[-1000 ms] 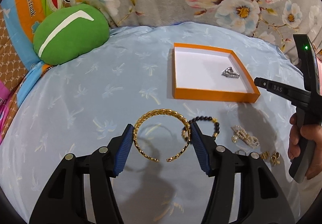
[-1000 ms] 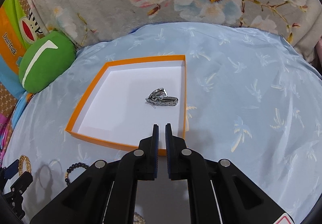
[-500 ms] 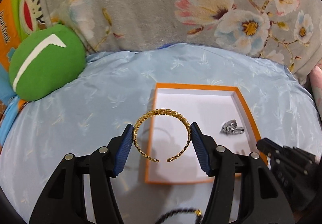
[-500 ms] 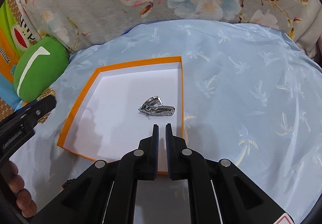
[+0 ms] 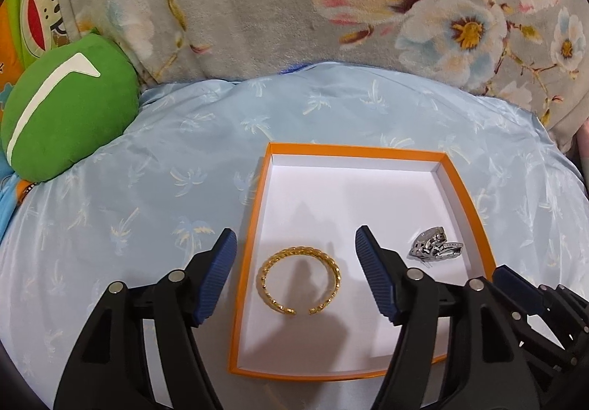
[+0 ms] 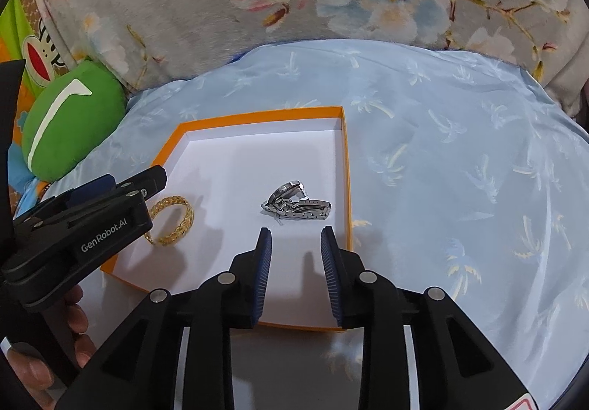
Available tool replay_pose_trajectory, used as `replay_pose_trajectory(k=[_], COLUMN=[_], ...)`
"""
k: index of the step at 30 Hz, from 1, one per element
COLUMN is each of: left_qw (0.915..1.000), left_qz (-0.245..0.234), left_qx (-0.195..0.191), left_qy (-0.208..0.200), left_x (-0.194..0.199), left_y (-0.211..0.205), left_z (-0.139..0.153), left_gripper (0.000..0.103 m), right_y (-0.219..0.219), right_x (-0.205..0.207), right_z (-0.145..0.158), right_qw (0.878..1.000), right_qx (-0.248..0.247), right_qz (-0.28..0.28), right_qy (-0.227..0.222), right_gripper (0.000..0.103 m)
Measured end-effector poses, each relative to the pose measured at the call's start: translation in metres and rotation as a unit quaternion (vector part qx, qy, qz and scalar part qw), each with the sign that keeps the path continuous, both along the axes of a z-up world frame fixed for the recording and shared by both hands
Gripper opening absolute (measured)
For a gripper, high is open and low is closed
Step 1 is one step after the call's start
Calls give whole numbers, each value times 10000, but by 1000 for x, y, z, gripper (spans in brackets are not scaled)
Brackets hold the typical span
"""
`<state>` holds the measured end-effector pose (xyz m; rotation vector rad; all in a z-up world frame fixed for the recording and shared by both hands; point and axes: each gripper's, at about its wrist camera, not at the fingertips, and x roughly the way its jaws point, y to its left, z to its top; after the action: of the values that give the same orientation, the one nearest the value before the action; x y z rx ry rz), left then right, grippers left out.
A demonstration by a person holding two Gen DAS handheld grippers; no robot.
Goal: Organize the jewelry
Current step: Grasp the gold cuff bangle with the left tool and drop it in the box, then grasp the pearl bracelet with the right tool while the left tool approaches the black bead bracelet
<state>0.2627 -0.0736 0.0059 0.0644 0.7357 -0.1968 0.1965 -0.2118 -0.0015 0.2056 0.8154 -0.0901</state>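
While the gold bangle [image 5: 300, 279] lies free in the orange box [image 5: 250, 244], both the left claw [image 5: 296, 262] and right claw [image 6: 296, 248] gape empty.

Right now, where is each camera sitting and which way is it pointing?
Left wrist: on the left gripper, looking forward and down at the gold bangle in the orange box; its open fingers show.
Right wrist: on the right gripper, facing the silver watch; its open fingers and the person's left hand show.
Shared: box, bangle, watch, green cushion.
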Motion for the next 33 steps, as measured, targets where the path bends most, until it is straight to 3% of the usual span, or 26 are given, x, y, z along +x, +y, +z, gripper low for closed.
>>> replay_pose_trajectory(k=[11,21,29,33], left_qw=[9998,9991,9975,9973], left_qz=[153,139,147,68], left_qx=[-51,25,18,-1], left_qy=[132,407,696,737], left_x=[-36,-99,-121,-127], left_y=[27,58,67,65], left_z=[0,-8,-24,-28], left_gripper=[67,67,67,74], right_y=[6,39,60,61], right_x=[-38,-108,-109,-105], right_z=[6,-5,-22,-30], right_qw=[10000,9971,9939,9932], right_qx=[-68,-36,-165,-137], right_qz=[41,670,946,977], right_qy=[60,356,538,620], right_gripper=[28,32,37,37])
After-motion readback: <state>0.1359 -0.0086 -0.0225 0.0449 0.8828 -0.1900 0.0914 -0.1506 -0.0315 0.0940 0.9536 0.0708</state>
